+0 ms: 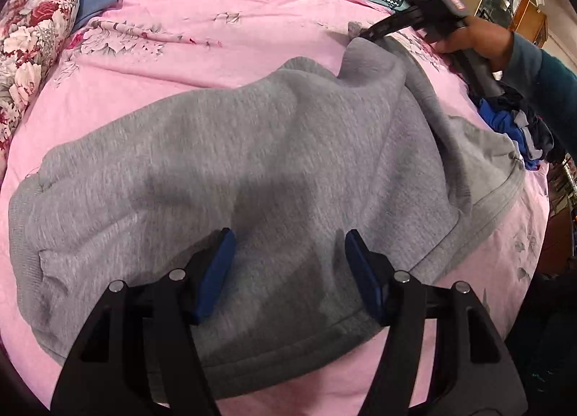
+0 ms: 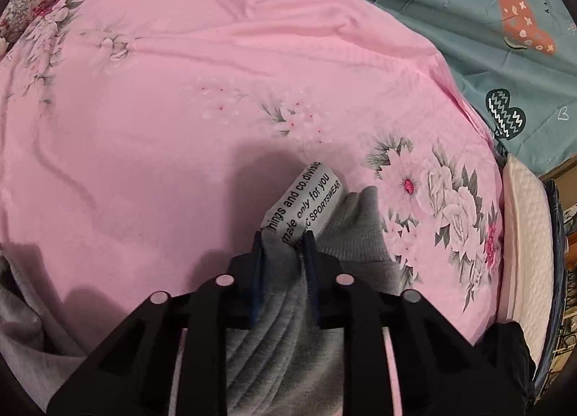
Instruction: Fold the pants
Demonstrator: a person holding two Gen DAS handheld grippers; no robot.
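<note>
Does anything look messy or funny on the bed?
Yes: the gray sweatpants lie rumpled, one end pinched up by the right gripper, with a printed label sticking out. A clothes heap sits at the bed's edge.

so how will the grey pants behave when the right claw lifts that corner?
Probably floppy: the grey pants drape in soft folds on the pink sheet. Thick fleece bunched in the right claw suggests a secure grip. The rest will likely drag behind.
</note>
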